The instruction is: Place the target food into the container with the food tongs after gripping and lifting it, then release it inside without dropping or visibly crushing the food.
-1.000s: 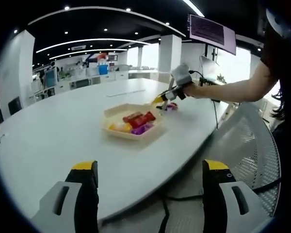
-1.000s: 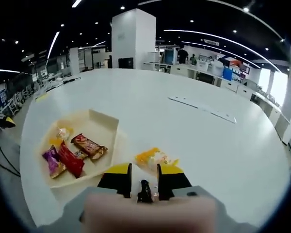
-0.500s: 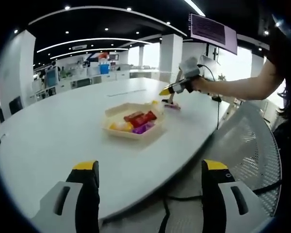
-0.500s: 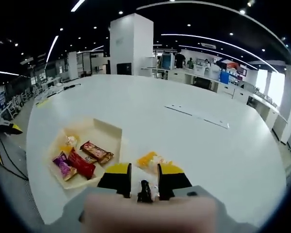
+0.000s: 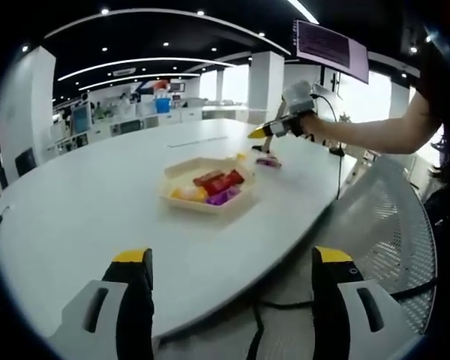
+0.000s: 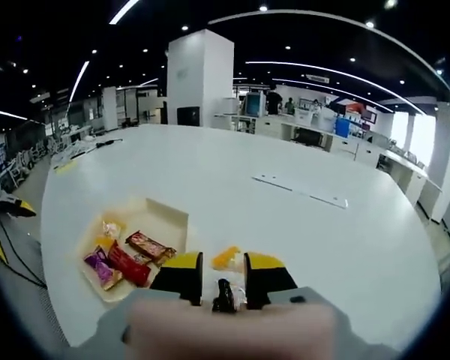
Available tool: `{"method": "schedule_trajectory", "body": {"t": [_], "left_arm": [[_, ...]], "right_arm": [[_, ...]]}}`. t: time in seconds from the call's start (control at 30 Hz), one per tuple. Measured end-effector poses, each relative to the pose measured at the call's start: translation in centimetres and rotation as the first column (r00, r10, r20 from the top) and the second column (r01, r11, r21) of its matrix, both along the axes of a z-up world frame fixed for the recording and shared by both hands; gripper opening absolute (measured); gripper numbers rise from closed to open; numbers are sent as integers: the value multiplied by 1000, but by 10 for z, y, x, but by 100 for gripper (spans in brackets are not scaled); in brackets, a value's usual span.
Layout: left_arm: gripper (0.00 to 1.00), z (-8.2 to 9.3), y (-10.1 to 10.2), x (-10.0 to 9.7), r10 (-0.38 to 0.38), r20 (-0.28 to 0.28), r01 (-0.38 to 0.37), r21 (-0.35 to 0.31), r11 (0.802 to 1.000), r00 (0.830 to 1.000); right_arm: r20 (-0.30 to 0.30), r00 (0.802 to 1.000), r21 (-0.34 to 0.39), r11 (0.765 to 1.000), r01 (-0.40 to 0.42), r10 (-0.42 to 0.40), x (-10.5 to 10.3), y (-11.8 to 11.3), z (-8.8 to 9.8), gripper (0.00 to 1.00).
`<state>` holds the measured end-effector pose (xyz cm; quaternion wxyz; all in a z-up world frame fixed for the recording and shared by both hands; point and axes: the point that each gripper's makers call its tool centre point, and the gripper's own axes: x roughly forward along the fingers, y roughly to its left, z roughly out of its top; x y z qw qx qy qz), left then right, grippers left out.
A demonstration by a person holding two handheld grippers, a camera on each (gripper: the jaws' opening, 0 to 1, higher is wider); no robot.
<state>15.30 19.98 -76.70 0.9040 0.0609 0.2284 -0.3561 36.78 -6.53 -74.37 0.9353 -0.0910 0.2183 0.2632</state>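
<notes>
A shallow cream tray (image 5: 181, 171) (image 6: 167, 216) sits on the white table, holding red, purple and yellow snack packets (image 6: 127, 264). A loose yellow-orange packet (image 6: 226, 257) (image 5: 268, 161) lies on the table just right of the tray. My right gripper (image 6: 223, 264) (image 5: 274, 129) hovers well above that packet in a person's hand. Its jaws stand close together on a dark piece that looks like the food tongs (image 6: 223, 291). My left gripper (image 5: 232, 259) is wide open with nothing in it, low off the table's near edge.
The big oval white table (image 5: 97, 217) carries a flat paper strip (image 6: 300, 187) farther out. A white mesh chair (image 5: 390, 217) stands right of the table's edge, with cables on the floor (image 5: 285, 306) below. An office with pillars and desks lies behind.
The right gripper has lifted up and away from the table, so tray and loose packet look smaller in its view. The packet stays on the table. The left gripper has not moved.
</notes>
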Motion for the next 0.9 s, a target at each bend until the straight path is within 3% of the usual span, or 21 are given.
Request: {"method": "schedule_trajectory", "body": {"t": [0.23,0.53,0.7,0.9], "left_arm": [[83,0,0,0,-6,-3,6,-1,1000,1000],[83,0,0,1,-2,-2,2,1,1000,1000],[83,-1,1,1,-1,-4,1,1,1000,1000],[82,0,1,1,2,-1,-2,-1,1000,1000]], "right_arm": [[21,1000,16,1000,-3,2,-1,1,23,20],[65,997,-27,999,-26,27,2,5,48,21],[98,995,-22,999,-33,35,7,12,75,21],[94,994,-18,998,-58,60,7,29,89,21]]}}
